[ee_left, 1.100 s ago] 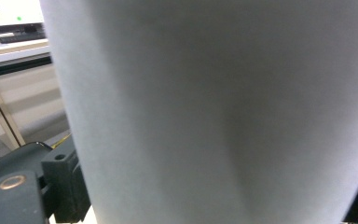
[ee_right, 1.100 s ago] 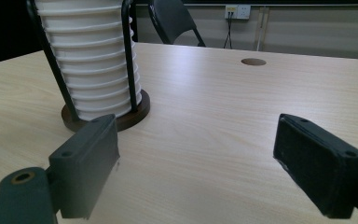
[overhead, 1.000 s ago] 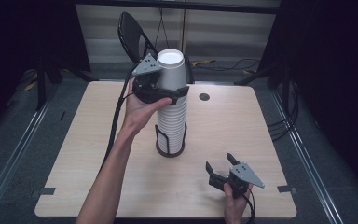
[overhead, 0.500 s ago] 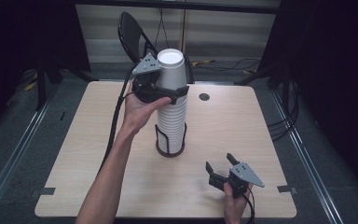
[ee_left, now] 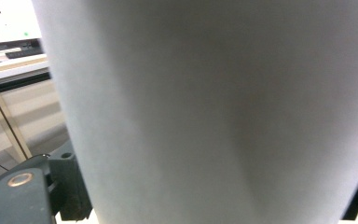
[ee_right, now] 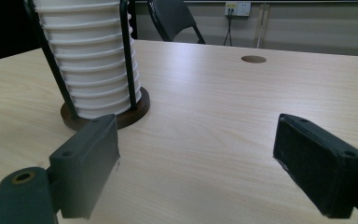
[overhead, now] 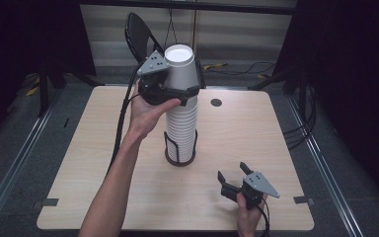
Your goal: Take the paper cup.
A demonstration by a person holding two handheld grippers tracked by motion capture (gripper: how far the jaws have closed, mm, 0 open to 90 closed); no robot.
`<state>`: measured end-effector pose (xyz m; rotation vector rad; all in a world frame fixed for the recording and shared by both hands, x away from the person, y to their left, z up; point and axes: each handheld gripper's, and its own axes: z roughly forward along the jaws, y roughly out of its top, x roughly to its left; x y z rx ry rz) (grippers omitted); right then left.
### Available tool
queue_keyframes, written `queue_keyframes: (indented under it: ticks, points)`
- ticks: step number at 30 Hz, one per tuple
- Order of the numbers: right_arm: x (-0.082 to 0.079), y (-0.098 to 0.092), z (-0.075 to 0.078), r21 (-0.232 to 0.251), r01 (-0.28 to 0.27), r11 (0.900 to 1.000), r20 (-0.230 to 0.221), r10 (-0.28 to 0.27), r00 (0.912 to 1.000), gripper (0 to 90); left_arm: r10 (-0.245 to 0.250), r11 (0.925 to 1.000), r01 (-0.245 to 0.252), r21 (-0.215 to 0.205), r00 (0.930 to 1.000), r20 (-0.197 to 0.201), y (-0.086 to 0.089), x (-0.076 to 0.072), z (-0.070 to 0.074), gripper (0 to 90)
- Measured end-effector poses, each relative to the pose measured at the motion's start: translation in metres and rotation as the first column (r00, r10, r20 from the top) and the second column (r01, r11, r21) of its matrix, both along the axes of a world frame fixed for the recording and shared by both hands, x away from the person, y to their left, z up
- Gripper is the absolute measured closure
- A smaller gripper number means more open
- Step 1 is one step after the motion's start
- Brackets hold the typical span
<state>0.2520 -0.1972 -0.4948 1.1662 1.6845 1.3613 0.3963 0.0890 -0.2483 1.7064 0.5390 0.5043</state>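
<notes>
While the left gripper closes its jaws around the top paper cup, that cup sits at the head of the tall cup stack, which stands in a wire holder near the middle of the table. The jaws have just been closing on the cup's wall. Thin paper is light and crushes easily, so a gentle hold below the rim seems safest. Nearer the person than the holder, the right gripper rests with its jaws wide and empty.
</notes>
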Motion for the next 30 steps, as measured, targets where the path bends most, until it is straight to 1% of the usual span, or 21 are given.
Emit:
queue_keyframes:
  ticks: [1,4,7,10,11,13,15,16,17,18,20,24,26,28,30]
  points:
    - [0.0,0.0,0.0,0.0,0.0,1.0,0.0,0.0,1.0,13.6,0.002,1.0,-0.002,0.007,1.0,0.003,0.0,0.0,0.001,13.3]
    - [0.0,0.0,0.0,-0.004,0.0,1.0,-0.002,0.0,1.0,13.6,0.013,0.9999,-0.013,0.009,0.9999,0.011,0.001,0.0,0.002,13.4]
    - [0.0,0.0,0.0,-0.005,-0.001,1.0,-0.002,0.001,1.0,13.6,0.015,0.9996,-0.015,-0.024,0.9998,0.009,0.003,0.0,0.005,13.3]
    - [0.0,0.0,0.0,-0.005,-0.003,1.0,-0.004,0.003,1.0,13.6,0.017,0.9991,-0.017,-0.039,0.9998,0.012,0.004,-0.001,0.009,13.4]
    - [0.0,0.0,0.0,-0.005,-0.003,1.0,-0.005,0.003,1.0,13.7,0.02,0.9991,-0.02,-0.038,0.9997,0.016,0.004,-0.001,0.01,13.4]
    - [0.0,0.0,0.0,-0.007,-0.001,1.0,-0.003,0.001,1.0,13.6,0.018,0.9986,-0.017,-0.05,0.9996,0.023,0.002,-0.002,0.012,13.5]
    - [0.0,0.0,0.0,-0.006,-0.002,1.0,-0.005,0.002,1.0,13.6,0.015,0.9988,-0.014,-0.046,0.9994,0.031,0.001,-0.003,0.015,13.7]
    - [0.0,0.0,0.0,-0.005,-0.003,1.0,-0.004,0.003,1.0,13.7,0.017,0.9978,-0.015,-0.064,0.9996,0.023,0.0,-0.003,0.016,13.7]
    - [0.0,0.0,0.0,-0.005,-0.004,1.0,-0.005,0.004,1.0,13.7,0.017,0.9971,-0.015,-0.074,0.9995,0.027,-0.001,-0.003,0.017,13.7]
    - [0.001,0.0,0.0,-0.007,-0.004,1.0,-0.005,0.004,1.0,13.7,0.024,0.9976,-0.022,-0.066,0.9989,0.039,-0.001,-0.004,0.019,13.8]
    - [0.0,0.0,0.0,-0.006,-0.006,1.0,-0.005,0.006,1.0,13.7,0.034,0.9976,-0.031,-0.061,0.9982,0.05,-0.002,-0.005,0.021,13.8]
    - [0.0,0.0,0.0,-0.004,-0.007,1.0,-0.004,0.007,1.0,13.8,0.038,0.9962,-0.034,-0.08,0.9978,0.055,-0.001,-0.006,0.025,13.9]
    - [0.0,0.0,0.0,-0.006,-0.008,1.0,-0.004,0.008,1.0,13.8,0.043,0.9961,-0.038,-0.079,0.9971,0.063,0.0,-0.006,0.026,13.9]
    - [0.0,0.0,0.0,-0.006,-0.007,1.0,-0.003,0.007,1.0,13.8,0.054,0.9931,-0.047,-0.108,0.9965,0.064,0.003,-0.007,0.028,13.9]
    - [0.0,0.0,0.0,-0.005,-0.007,1.0,-0.005,0.007,1.0,13.8,0.056,0.9931,-0.048,-0.107,0.9962,0.068,0.004,-0.007,0.029,13.9]
